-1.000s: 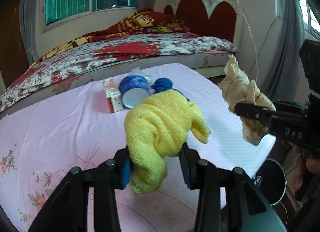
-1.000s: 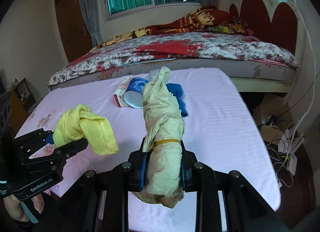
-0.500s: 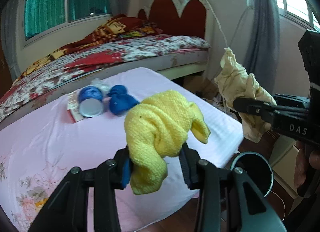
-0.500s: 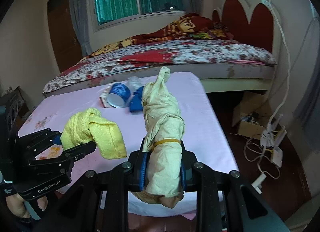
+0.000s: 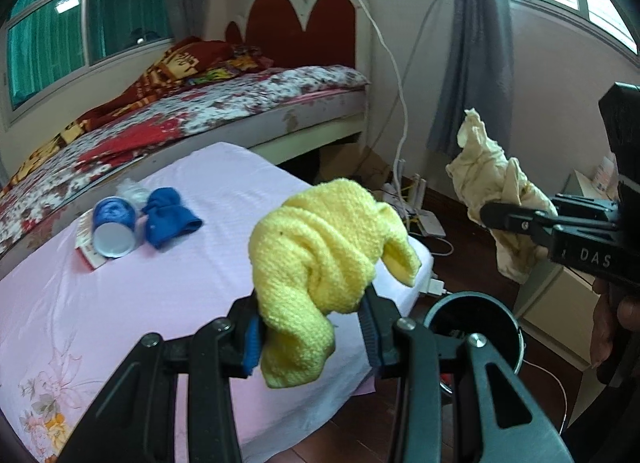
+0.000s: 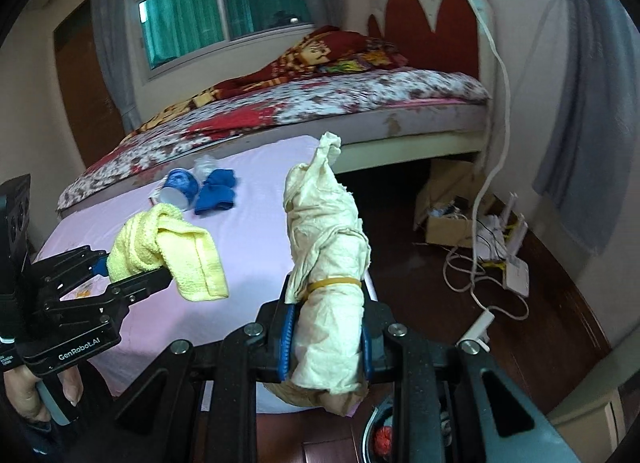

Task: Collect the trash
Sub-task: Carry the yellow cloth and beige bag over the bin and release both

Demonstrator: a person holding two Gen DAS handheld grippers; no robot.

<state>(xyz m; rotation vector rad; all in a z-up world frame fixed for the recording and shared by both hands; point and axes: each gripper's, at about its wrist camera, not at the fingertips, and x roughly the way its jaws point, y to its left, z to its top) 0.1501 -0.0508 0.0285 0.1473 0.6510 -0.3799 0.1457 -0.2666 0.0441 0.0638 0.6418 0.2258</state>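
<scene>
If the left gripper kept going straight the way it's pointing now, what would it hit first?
The left gripper, shut on the yellow cloth, points out over the near corner of the pink mattress. Likely nothing until the floor clutter by the white router under the far bed, though depth is unclear.

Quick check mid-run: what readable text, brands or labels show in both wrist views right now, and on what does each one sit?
"DAS": white letters, cut off by the frame edge, on the black body of the right gripper.
"GenRobot.AI": white lettering on the black body of the left gripper.
Small white print at the frame edge beside "GenRobot.AI": too small to read.
Red and white flat packet under the blue cup: print too blurred to read.
</scene>
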